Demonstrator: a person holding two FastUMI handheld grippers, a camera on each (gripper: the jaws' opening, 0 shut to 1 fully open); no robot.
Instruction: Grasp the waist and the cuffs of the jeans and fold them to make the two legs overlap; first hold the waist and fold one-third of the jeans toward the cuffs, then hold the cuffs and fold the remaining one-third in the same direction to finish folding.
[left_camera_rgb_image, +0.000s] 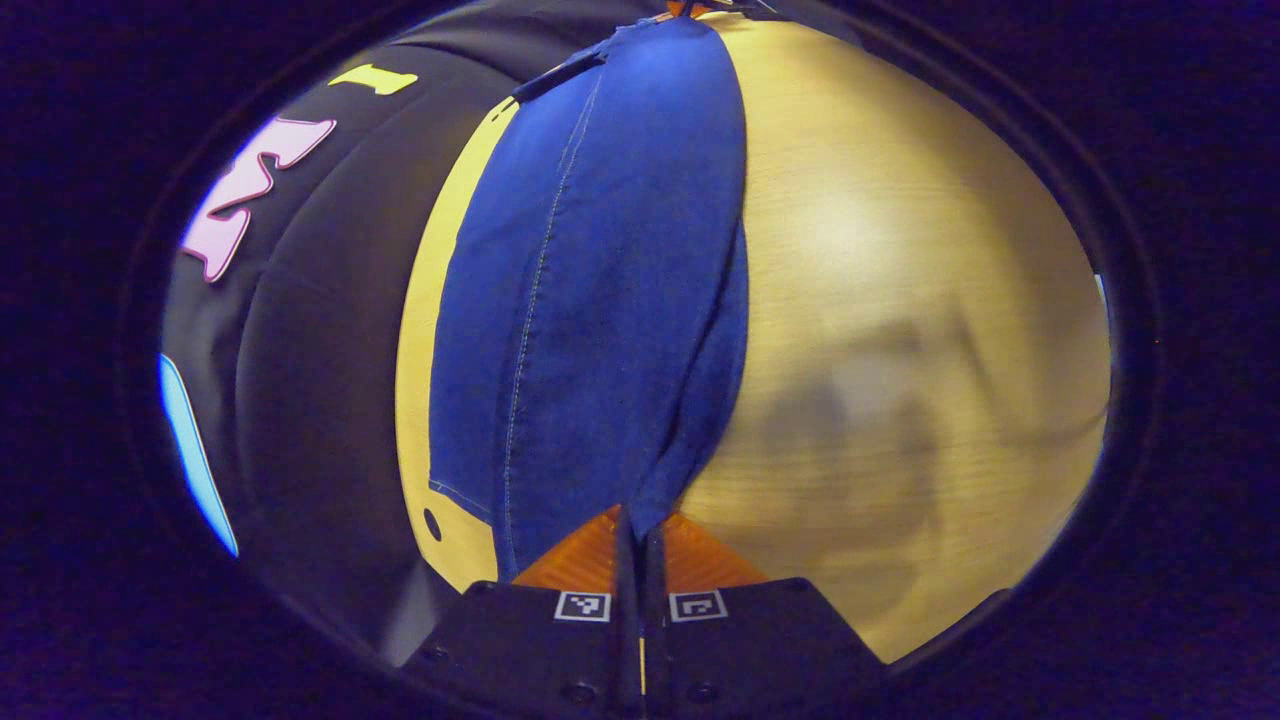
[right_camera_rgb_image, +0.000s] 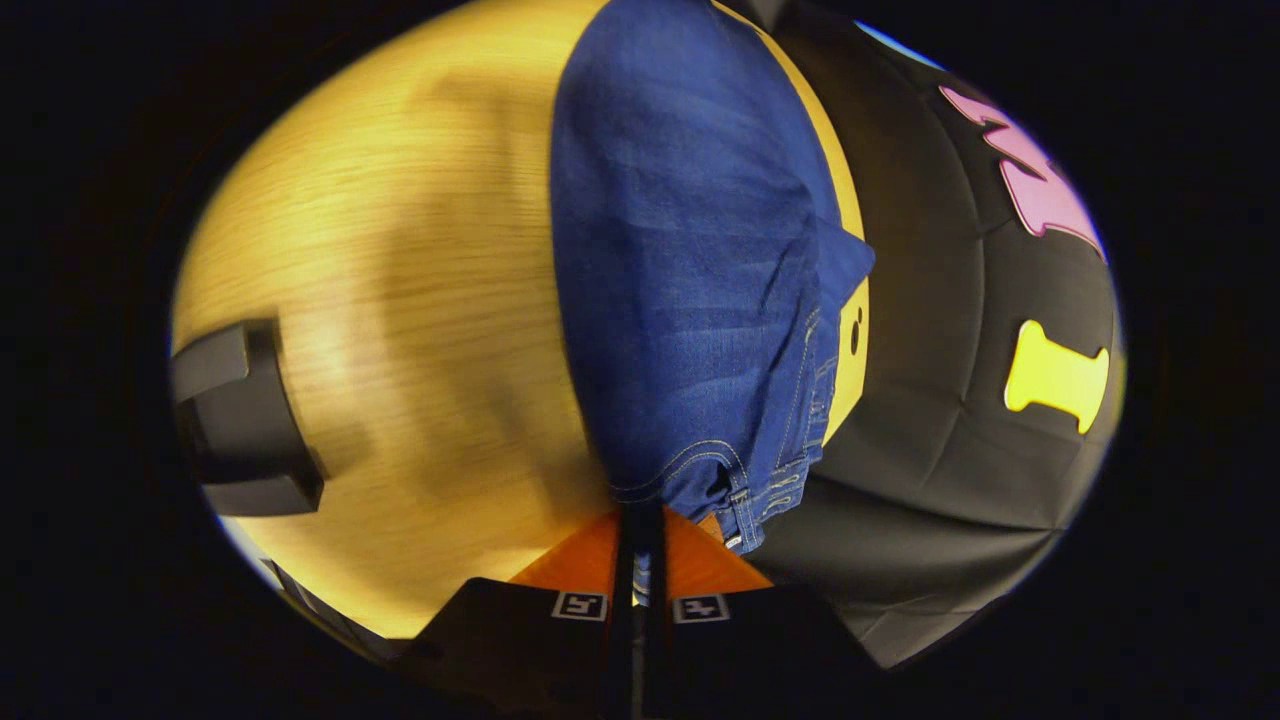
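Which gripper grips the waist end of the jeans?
The right gripper: belt loops and waistband stitching on the jeans sit at its fingers. The left gripper pinches plain seamed denim.

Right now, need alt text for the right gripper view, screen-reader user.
The right hand-held gripper is shut on the waist end of blue jeans, which stretch away from it over a light wooden table. A dark blocky object sits at the table's left edge, and the booth's black cloth wall lies to the right.
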